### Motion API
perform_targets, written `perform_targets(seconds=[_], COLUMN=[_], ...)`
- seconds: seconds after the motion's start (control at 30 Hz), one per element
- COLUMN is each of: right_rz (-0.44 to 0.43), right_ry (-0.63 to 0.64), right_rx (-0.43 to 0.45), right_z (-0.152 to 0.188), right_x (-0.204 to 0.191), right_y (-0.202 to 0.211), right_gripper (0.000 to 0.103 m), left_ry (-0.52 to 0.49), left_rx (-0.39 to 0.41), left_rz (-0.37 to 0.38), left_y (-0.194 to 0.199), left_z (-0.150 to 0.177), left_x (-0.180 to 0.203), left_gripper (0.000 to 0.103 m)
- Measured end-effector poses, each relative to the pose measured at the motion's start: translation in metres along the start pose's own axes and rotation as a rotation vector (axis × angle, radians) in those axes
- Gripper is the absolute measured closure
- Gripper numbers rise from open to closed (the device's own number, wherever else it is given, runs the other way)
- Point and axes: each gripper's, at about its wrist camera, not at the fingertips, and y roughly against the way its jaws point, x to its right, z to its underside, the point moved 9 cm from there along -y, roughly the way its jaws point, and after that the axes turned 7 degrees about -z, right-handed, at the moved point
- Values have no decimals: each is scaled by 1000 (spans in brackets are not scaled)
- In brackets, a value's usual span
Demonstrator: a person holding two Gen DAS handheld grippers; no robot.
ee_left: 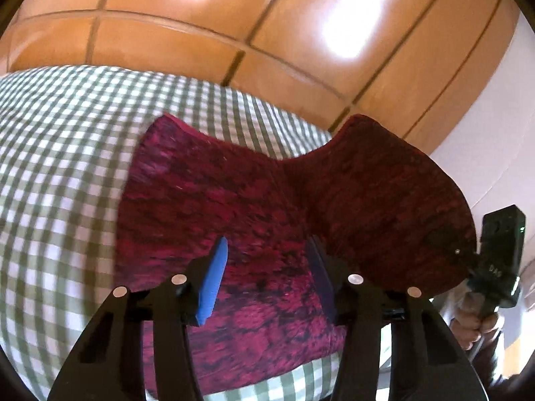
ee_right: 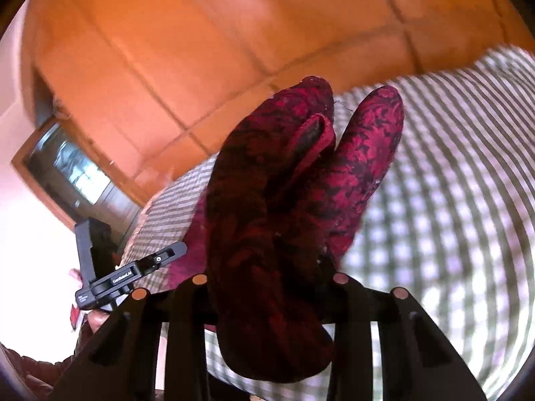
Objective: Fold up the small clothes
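Observation:
A small dark red patterned garment (ee_left: 234,200) lies on a green-and-white checked cloth (ee_left: 60,167). My left gripper (ee_left: 269,277) hovers low over its near part. The blue pads (ee_left: 214,277) stand apart and press on nothing, so it is open. The garment's right side (ee_left: 384,200) is lifted off the cloth towards my right gripper (ee_left: 481,264) at the right edge. In the right wrist view the garment (ee_right: 267,200) hangs bunched between the fingers of my right gripper (ee_right: 271,277), which is shut on it; the fabric hides its pads. The left gripper (ee_right: 133,267) shows at the lower left.
The checked cloth (ee_right: 451,200) covers a soft raised surface that ends at an orange tiled floor (ee_left: 267,33). A pale wall (ee_left: 501,117) is at the right. A dark framed opening (ee_right: 67,173) sits low in the wall. A person's hand (ee_left: 474,324) holds the right gripper.

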Motion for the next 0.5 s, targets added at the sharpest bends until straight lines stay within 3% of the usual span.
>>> perform_targets(seconds=[0.17, 0.33, 0.5], right_rz=[-12, 7, 65], right_ry=[139, 277, 429], right_rx=[-65, -174, -243], right_z=[6, 37, 71], right_x=[-52, -90, -109], right_y=[-44, -105, -144], right_gripper=[72, 76, 76], left_ry=[112, 208, 199], left_rx=[43, 102, 79], left_rz=[100, 234, 257], left_y=[35, 68, 67], left_z=[-13, -27, -36], left_x=[-27, -41, -44], left_gripper=[54, 54, 48])
